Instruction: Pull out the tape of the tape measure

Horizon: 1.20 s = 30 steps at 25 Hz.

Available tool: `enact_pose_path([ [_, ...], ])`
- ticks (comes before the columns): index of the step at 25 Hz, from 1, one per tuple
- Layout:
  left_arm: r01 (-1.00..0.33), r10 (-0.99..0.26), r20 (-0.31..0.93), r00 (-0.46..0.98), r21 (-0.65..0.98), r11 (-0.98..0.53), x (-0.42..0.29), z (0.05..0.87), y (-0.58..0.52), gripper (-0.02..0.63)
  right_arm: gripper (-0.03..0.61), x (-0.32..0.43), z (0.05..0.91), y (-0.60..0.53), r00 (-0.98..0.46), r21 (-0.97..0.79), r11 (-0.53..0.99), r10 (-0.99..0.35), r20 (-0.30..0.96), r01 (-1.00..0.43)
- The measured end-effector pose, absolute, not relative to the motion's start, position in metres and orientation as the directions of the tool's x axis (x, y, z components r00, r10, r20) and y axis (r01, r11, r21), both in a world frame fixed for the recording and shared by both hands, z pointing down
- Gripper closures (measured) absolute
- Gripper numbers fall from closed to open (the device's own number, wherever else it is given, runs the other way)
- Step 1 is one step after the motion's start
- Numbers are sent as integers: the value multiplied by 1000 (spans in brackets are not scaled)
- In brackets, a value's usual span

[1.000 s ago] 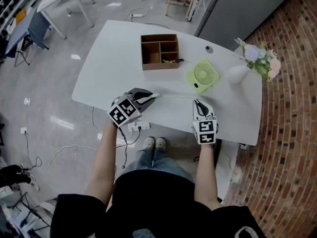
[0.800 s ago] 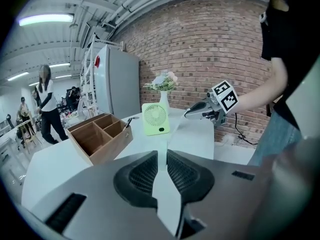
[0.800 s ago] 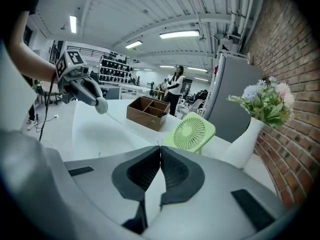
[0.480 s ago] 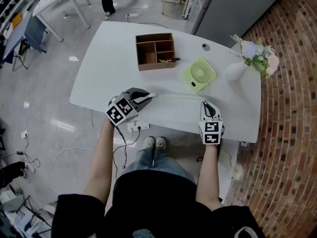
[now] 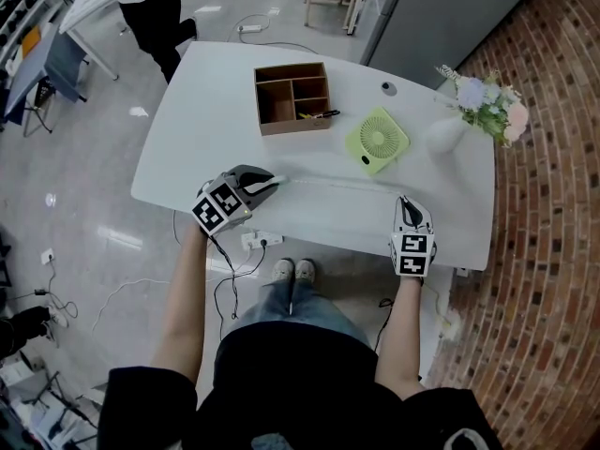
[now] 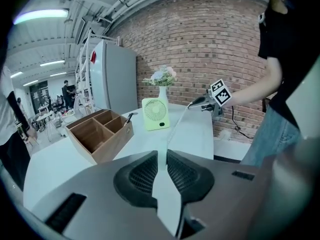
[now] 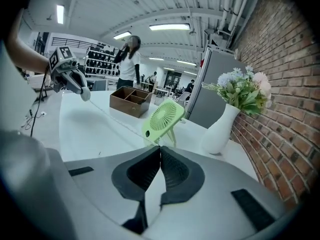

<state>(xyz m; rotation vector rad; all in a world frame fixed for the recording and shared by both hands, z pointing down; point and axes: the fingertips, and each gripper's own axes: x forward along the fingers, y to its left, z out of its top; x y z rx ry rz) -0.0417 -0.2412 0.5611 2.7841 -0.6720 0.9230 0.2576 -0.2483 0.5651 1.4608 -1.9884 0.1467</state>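
The left tongs (image 5: pixel 270 183) are clamped on the pale tape measure (image 6: pixel 167 196), which fills the narrow gap between the dark ribbed pads. They sit over the near edge of the white bench (image 5: pixel 206 129), toward its left. From there the tape (image 5: pixel 337 185) runs out as a thin pale strip, lying low along the bench's near edge, to the right tongs (image 5: pixel 405 202). These are closed together on the tape's far end, with only a sliver showing between the pads in the right gripper view. The two tongs are well apart, roughly level with each other, and the strip between them looks straight. Behind the tape, near the middle of the bench, stands a brown wooden box (image 5: pixel 292 97) split into compartments, with a dark pen (image 5: pixel 324 114) lying over its right-hand edge. Just right of the box a green fan (image 5: pixel 378 141) is tilted up on its stand. Further right, by the brick wall, stands a white vase (image 5: pixel 446 137) with pale flowers (image 5: pixel 489 101). A person (image 5: pixel 150 3) in a white top and dark trousers is on the floor beyond the bench's far left corner.
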Motion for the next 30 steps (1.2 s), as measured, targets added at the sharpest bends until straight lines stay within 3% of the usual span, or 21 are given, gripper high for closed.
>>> enact_pose_path([
  [18, -405, -314, 655, 687, -13, -914, -26, 591, -244, 545, 571, 232, 582, -259, -228, 223, 424, -779, 585, -878],
  [30, -369, -251, 705, 664, 17, -929, -26, 634, -257, 543, 568, 233, 631, -270, -223, 162, 452, -682, 697, -877],
])
